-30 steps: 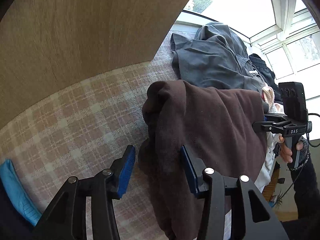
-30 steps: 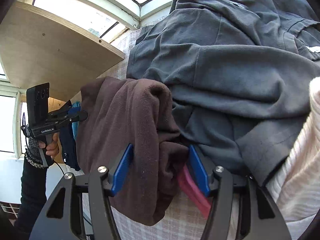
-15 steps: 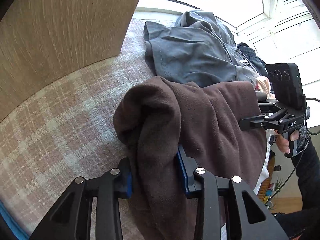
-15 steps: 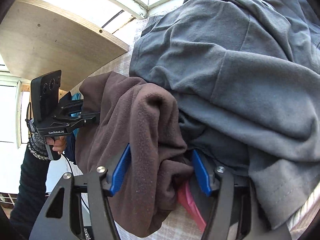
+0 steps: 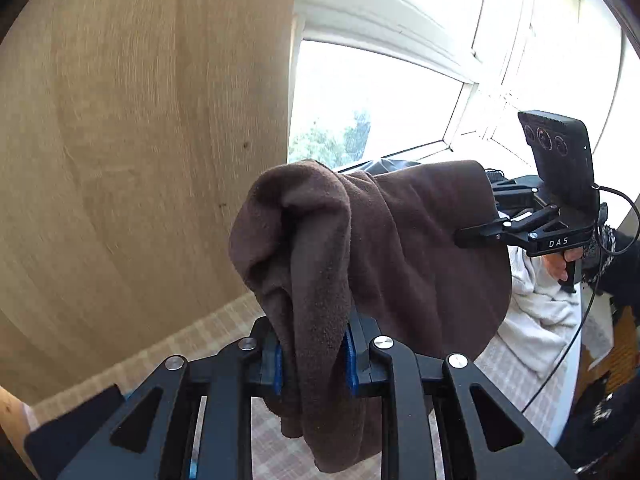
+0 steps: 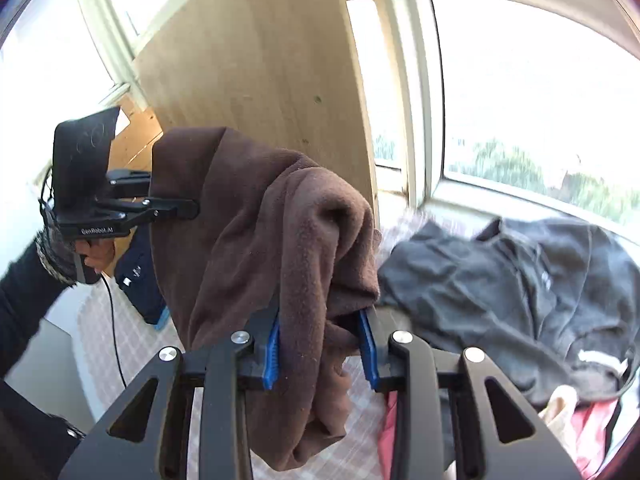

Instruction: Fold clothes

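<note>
A tall light-oak wood-grain panel stands upright beside a bright white-framed bay window. Daylight floods through the panes, and blurred green trees show outside. Below lies a flat surface covered in a pale beige-and-pink checked cloth. In the right wrist view, an orange-brown wooden board sits behind the panel's left edge.

The right gripper is closing on a bunched fold of the brown fleece garment — blue pads pressed into the cloth on both sides. Left of the fleece, the left gripper reaches into its far edge. Right of the fleece lies a grey garment on the checked cloth, with a wooden panel behind it.
</note>
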Action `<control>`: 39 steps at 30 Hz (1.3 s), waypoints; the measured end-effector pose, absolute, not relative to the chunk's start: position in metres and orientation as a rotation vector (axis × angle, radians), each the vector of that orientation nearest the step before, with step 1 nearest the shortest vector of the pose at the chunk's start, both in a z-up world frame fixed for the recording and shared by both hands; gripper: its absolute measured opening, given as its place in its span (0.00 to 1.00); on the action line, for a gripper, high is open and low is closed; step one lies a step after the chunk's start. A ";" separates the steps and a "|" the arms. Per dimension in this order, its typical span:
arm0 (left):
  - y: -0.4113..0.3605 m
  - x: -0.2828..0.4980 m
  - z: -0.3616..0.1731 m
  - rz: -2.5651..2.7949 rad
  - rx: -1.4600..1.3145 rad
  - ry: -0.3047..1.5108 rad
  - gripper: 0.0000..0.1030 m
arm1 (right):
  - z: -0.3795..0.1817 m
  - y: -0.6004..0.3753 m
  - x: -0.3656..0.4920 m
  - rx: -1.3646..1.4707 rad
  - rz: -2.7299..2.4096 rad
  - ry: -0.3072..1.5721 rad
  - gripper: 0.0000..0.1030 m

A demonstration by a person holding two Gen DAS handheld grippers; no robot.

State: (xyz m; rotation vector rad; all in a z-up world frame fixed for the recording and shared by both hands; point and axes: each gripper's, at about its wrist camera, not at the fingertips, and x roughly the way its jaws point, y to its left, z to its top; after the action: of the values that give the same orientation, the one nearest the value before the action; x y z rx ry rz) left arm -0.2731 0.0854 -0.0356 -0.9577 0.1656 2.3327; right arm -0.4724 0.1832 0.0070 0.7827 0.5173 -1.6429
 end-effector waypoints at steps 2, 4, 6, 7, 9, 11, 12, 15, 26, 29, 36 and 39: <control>0.086 -0.239 -0.049 2.340 -0.898 0.235 0.23 | -0.006 0.184 -0.449 0.703 -1.618 0.587 0.33; 0.087 -0.204 -0.084 2.321 -0.950 0.261 0.24 | -0.038 0.199 -0.429 0.743 -1.595 0.621 0.33; 0.085 -0.173 -0.122 2.273 -1.077 0.200 0.24 | -0.072 0.214 -0.406 0.789 -1.571 0.700 0.33; 0.085 -0.156 -0.130 2.258 -1.109 0.186 0.24 | -0.082 0.224 -0.393 0.803 -1.562 0.718 0.33; 0.087 -0.122 -0.145 2.226 -1.173 0.157 0.25 | -0.089 0.248 -0.366 0.771 -1.563 0.764 0.34; 0.084 -0.095 -0.153 2.205 -1.237 0.160 0.27 | -0.091 0.271 -0.345 0.770 -1.560 0.822 0.34; 0.081 -0.087 -0.153 2.200 -1.273 0.158 0.27 | -0.091 0.281 -0.337 0.780 -1.552 0.838 0.34; 0.072 -0.082 -0.147 2.213 -1.313 0.150 0.28 | -0.085 0.299 -0.330 0.820 -1.561 0.849 0.34; 0.046 -0.003 -0.165 2.018 -1.488 0.290 0.31 | -0.079 0.339 -0.326 1.037 -1.428 0.854 0.35; 0.013 -0.022 -0.144 2.074 -1.512 0.105 0.31 | -0.058 0.327 -0.370 1.112 -1.546 0.633 0.46; 0.024 -0.199 -0.096 2.265 -1.333 0.029 0.40 | -0.046 0.235 -0.460 1.180 -1.602 0.420 0.53; 0.069 -0.265 -0.107 2.241 -1.329 0.203 0.40 | -0.054 0.205 -0.490 1.270 -1.575 0.371 0.53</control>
State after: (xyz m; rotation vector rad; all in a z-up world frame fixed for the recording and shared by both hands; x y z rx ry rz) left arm -0.2645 0.0694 -0.1072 -1.3292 0.2034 2.2405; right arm -0.4903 0.2049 -0.0536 1.2699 0.3712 -1.5747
